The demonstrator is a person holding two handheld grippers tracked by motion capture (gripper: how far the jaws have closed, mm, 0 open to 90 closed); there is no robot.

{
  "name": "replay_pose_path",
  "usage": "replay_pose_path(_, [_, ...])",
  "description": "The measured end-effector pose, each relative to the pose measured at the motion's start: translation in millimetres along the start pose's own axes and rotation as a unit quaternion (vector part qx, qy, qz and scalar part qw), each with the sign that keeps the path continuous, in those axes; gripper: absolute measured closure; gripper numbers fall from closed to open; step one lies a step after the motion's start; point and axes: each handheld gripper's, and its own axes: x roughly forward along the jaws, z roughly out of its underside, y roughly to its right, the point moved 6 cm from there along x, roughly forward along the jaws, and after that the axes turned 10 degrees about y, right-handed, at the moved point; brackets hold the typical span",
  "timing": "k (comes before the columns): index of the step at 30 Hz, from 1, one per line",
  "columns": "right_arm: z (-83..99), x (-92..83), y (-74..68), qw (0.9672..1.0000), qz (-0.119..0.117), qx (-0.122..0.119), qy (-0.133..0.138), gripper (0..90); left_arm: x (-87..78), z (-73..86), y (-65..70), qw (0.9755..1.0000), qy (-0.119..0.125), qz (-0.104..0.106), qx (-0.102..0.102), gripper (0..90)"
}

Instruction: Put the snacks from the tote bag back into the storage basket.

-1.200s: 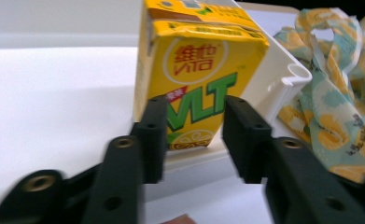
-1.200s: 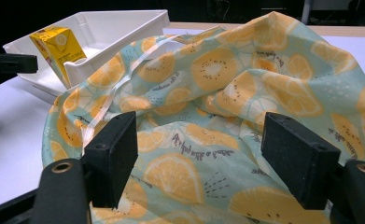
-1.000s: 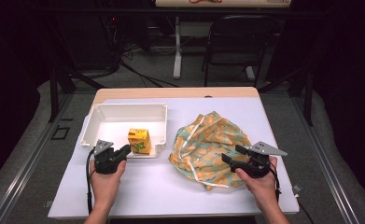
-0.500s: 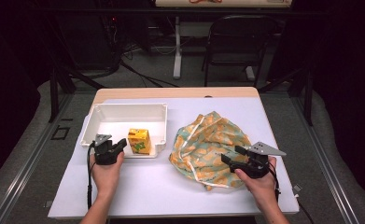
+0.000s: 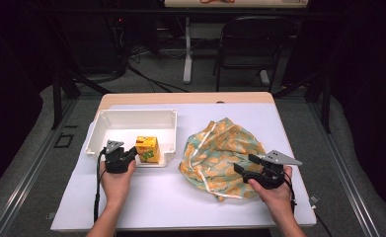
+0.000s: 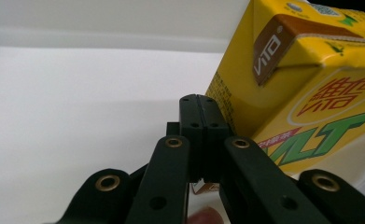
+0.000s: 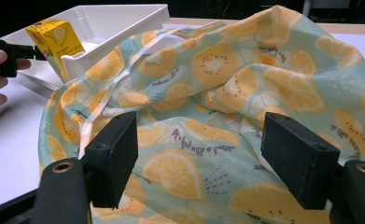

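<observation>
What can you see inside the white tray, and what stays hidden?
Inside the white tray stands one yellow drink carton, near its front right corner. The carton covers the floor beneath and just behind it; the rest is bare.

The high view looks forward and down over the desk [image 5: 146, 197]. Each claw camera sits low and close; both catch the yellow carton [image 6: 306, 93] in the white tray [image 7: 124, 18].
</observation>
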Motion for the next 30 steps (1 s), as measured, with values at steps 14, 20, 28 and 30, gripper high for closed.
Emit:
replay_pose_path(14, [0.5,-0.1,-0.6,1.0,0.0,-0.001,-0.002,26.8,6.1,1.8,6.9,0.9999,-0.005,0.012,-0.003,90.0])
replay_pose_path(20, [0.7,-0.2,-0.5,1.0,0.0,-0.001,-0.002,26.8,7.3,1.9,10.9,0.9999,-0.006,0.016,-0.002,90.0])
replay_pose_path(28, [1.1,-0.4,-0.7,1.0,0.001,-0.004,-0.004,26.8,8.2,0.8,15.2,0.9998,-0.004,0.018,0.002,90.0])
replay_pose_path(30, [1.1,-0.2,-0.8,1.0,0.002,-0.002,-0.003,26.8,8.3,0.6,15.3,0.9998,-0.004,0.018,0.002,90.0])
